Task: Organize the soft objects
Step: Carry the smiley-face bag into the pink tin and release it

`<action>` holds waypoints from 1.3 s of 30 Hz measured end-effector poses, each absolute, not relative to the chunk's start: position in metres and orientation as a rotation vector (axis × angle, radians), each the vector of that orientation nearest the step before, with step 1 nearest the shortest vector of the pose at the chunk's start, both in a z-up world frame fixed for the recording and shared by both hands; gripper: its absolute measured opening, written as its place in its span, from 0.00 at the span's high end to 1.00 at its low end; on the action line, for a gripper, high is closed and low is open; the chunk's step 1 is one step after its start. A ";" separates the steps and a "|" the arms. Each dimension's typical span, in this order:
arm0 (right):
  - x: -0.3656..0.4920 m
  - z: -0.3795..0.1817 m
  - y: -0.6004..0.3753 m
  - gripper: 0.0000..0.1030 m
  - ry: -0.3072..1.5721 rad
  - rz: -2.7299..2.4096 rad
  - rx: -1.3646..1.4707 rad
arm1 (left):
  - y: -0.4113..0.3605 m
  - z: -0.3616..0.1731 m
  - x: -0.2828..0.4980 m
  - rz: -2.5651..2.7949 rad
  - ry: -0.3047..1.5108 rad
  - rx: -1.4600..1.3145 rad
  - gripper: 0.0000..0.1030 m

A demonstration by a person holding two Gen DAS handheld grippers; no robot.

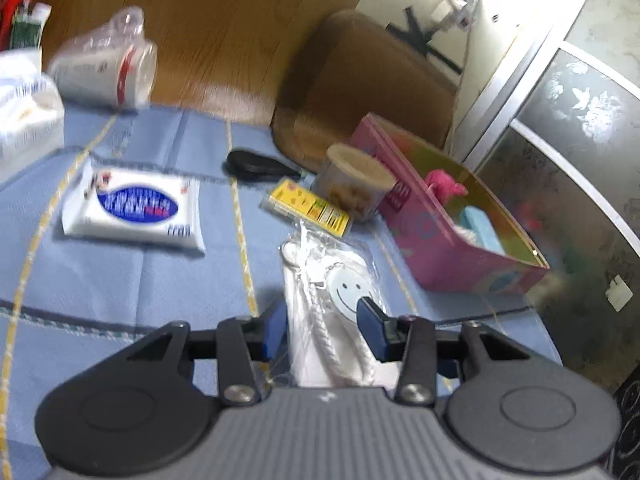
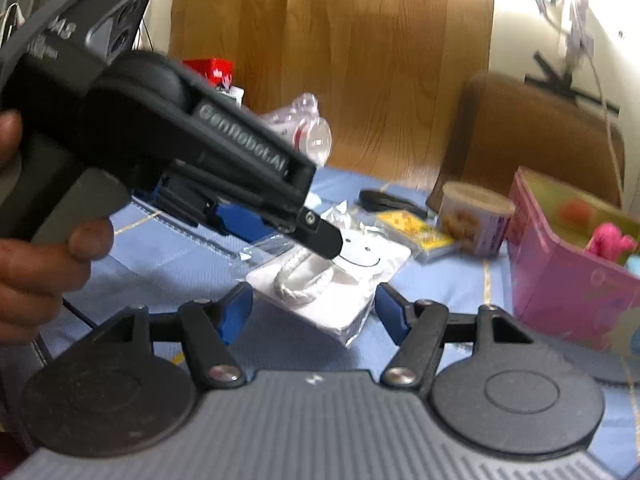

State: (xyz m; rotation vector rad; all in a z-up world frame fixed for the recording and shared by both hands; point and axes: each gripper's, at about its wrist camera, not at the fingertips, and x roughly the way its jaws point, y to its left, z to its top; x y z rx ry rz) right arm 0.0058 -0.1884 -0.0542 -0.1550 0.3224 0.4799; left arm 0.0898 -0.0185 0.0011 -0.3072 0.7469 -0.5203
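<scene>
- Surface: blue quilted tablecloth w/ yellow stitched lines (image 1: 132,280) over a table; wood-panel wall (image 1: 224,20) and brown chair back (image 1: 360,80) behind.
- Item 1: clear plastic pouch w/ white rope-handled item and pale smiley-face disc (image 1: 340,300). Lies centre of cloth, tilted off the surface in the right wrist view (image 2: 328,292), its near corner lifted.
- Left gripper (image 1: 324,320): blue pads either side of the pouch, closed in on it; right pad overlaps the smiley disc. Seen from the right wrist view (image 2: 316,236) as a black body coming in from the left, tip on the pouch top; a hand (image 2: 36,264) grips its handle.
- Right gripper (image 2: 314,312): jaws spread wide, pouch edge between them, pads not touching it.
- Item 2: white flat soft pack w/ blue oval label (image 1: 134,208), on cloth, well left of pouch.
- Item 3: pink cardboard box w/ yellow-green lining (image 1: 440,248), right of pouch; holds a pink soft thing (image 1: 442,188) and a light-blue one (image 1: 478,224).
- Item 4: round clear tub w/ beige lid (image 1: 356,180), touching box's left wall.
- Item 5: yellow flat packet (image 1: 308,208), just in front of tub.
- Item 6: black flat object (image 1: 256,164), blurred, behind packet.
- Item 7: white cup stack in clear bag (image 1: 108,68), far left rear.
</scene>
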 end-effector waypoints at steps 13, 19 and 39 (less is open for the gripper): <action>-0.015 -0.047 -0.191 0.33 0.255 0.475 -0.169 | -0.013 0.008 0.073 -0.527 0.723 -0.308 0.63; -0.018 -0.051 -0.189 0.33 0.271 0.478 -0.172 | -0.014 0.002 0.074 -0.519 0.743 -0.312 0.63; -0.015 -0.022 -0.235 0.33 0.026 0.249 -0.199 | -0.095 0.076 0.092 -0.657 0.548 -0.146 0.62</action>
